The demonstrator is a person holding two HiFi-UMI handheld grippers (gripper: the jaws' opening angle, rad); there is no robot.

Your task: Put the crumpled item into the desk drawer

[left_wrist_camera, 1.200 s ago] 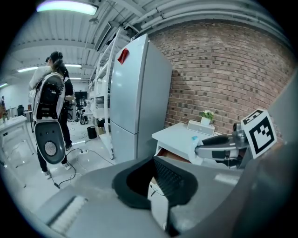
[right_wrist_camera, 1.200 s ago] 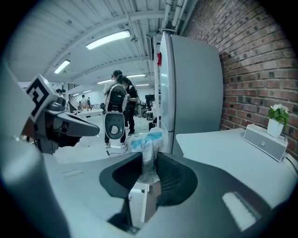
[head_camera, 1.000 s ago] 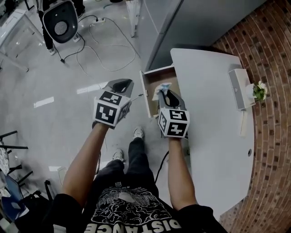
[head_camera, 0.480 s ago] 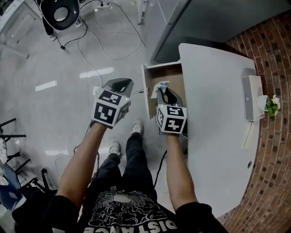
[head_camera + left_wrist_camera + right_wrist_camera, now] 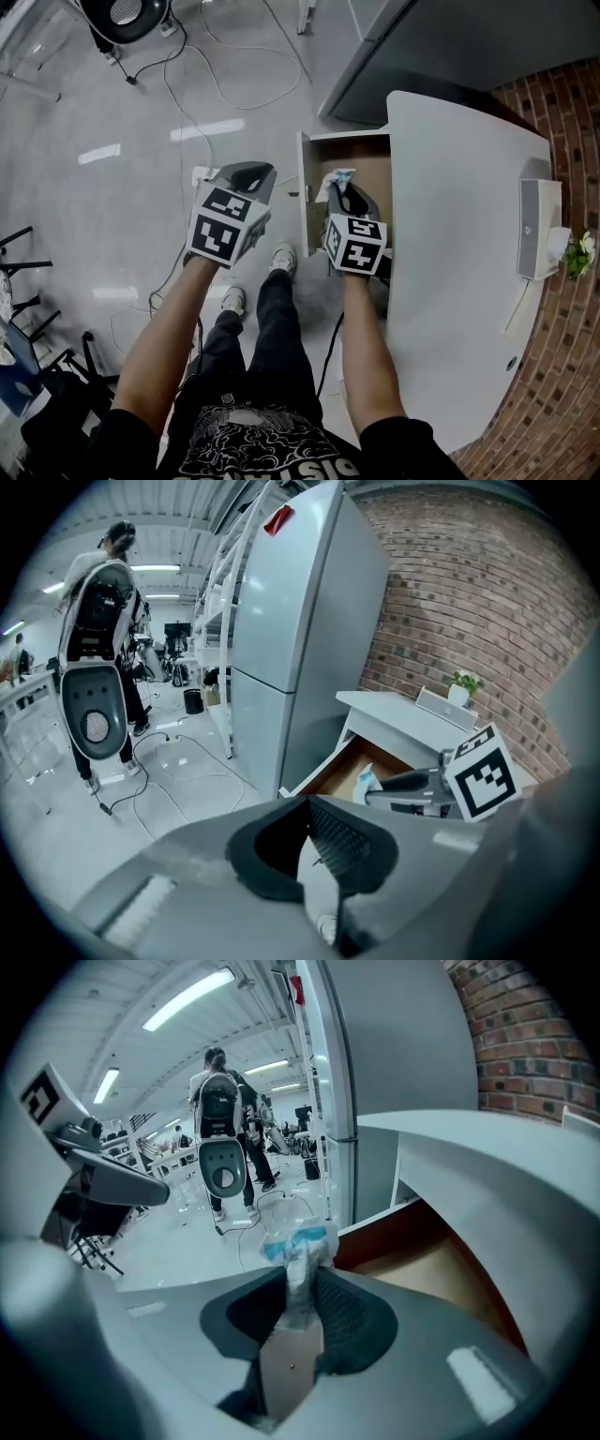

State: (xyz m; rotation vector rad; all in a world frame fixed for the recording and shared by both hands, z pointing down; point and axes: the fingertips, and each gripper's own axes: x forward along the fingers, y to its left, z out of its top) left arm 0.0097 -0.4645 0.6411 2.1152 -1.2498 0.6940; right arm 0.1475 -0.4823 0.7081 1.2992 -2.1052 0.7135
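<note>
Head view: crumpled item point(image 5: 339, 178) over drawer point(image 5: 304, 192)

White block letters on the black T-shirt point(image 5: 267, 441), upside down and clipped by the frame edge, and only "DIS" comes through. Cubes on the left gripper point(image 5: 247, 171) and right gripper point(image 5: 339, 189): square coded markers, no words. Blue print on the crumpled item point(image 5: 298, 1239), unreadable.

the back of the drawer point(image 5: 367, 169) is hidden under the counter point(image 5: 459, 272), and the right gripper point(image 5: 340, 190) covers part of its floor. only the top of the crumpled item point(image 5: 337, 176) shows; the rest is buried between the fingers point(image 5: 352, 1321). the bottom edge cuts off the person's torso point(image 5: 262, 450).
</note>
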